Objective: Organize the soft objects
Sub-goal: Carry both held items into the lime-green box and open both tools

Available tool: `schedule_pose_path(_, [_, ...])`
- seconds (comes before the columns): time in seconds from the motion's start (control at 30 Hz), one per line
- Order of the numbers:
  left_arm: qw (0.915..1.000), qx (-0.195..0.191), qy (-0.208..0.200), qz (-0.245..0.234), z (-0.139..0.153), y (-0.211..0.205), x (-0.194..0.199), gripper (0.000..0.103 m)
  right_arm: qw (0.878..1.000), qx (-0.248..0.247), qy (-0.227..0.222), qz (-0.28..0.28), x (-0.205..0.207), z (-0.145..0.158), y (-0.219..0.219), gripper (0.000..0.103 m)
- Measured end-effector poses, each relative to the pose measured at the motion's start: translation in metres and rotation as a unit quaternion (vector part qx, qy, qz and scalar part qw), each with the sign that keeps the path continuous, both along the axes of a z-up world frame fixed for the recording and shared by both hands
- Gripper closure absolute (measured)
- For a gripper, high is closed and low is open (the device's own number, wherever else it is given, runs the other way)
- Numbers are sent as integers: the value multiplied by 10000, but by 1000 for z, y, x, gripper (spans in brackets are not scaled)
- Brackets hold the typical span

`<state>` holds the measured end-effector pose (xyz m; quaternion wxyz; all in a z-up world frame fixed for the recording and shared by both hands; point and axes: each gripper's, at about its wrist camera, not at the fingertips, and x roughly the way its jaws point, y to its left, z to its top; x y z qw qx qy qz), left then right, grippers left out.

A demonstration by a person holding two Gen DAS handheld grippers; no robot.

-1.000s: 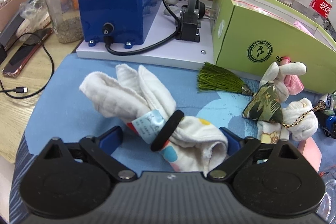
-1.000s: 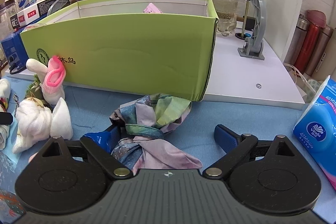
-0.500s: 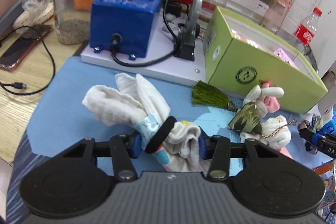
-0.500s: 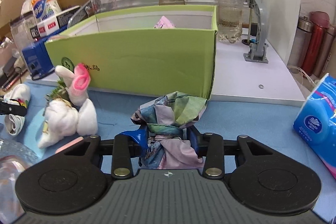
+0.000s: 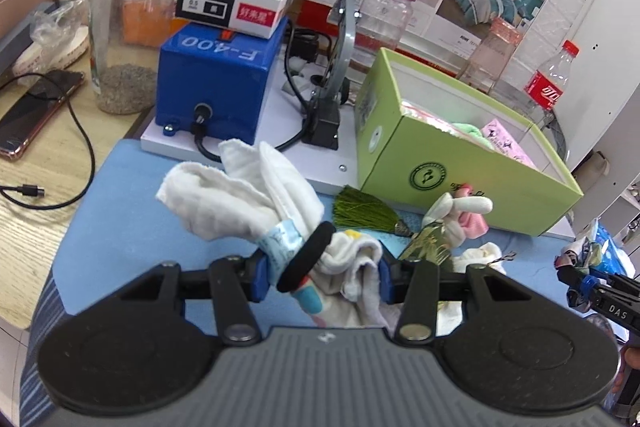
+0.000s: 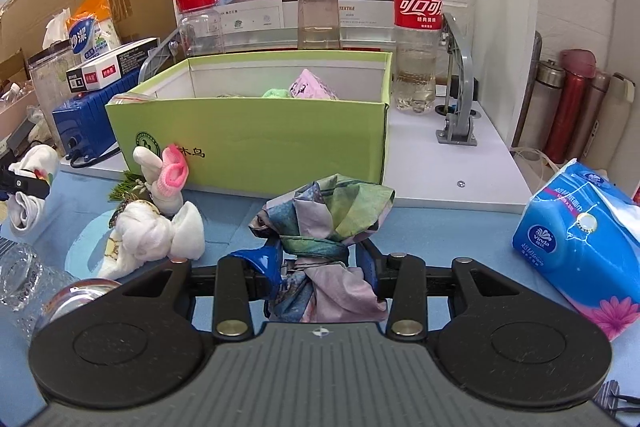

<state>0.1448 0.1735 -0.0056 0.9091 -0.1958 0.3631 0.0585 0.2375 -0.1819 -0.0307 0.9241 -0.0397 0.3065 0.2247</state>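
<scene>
My left gripper [image 5: 322, 277] is shut on a white towel bundle [image 5: 256, 203] tied with a black hair band, and holds it lifted above the blue mat [image 5: 120, 219]. My right gripper [image 6: 320, 267] is shut on a knotted multicoloured cloth [image 6: 328, 211] and holds it raised in front of the open green box [image 6: 256, 135]. The box [image 5: 452, 171] holds a pink packet and a green cloth. A white and pink sock bundle [image 6: 160, 215] with a green tassel [image 5: 364, 213] lies on the mat beside the box.
A blue machine [image 5: 216, 83] with a cable stands behind the mat on a white board. Jars and a cola bottle [image 6: 418, 35] stand behind the box. A blue tissue pack [image 6: 580, 239] lies at the right. A phone [image 5: 36, 111] lies on the wooden table.
Both grippers closed on their cloths from open a second ago. Both have since lifted their bundles off the mat, so the box's inside now shows.
</scene>
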Motion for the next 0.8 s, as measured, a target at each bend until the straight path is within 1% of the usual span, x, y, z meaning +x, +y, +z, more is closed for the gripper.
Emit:
schedule_pose_path(0.13, [9999,56,-96,-96,12,-1,2,55,9999,33,-65,74,-2,7,3,79])
schedule_pose_path(0.27, [9992,134,-289,-238,34,-2,13,55,9996,67,-210,163,0,19,7,79])
schedule_pose_path(0.43, [9967,318,-594,-452,70,-10,39,55,9978,183,-561,298,11,52,9,79])
schedule_pose_path(0.57, [9928,413,-879,-704,97,-25,68,55,9956,313,-799,382,38,82,14,79])
schedule_pose_path(0.63, [9912,447,-962,-787,106,-33,86,55,9945,317,-897,427,54,95,21,79])
schedule_pose_path(0.73, [9901,360,-973,-948,110,-44,116,55,9943,308,-861,553,81,102,35,79])
schedule_pose_path(0.8, [9904,313,-887,-1013,105,-51,137,55,9949,309,-735,615,98,99,46,78])
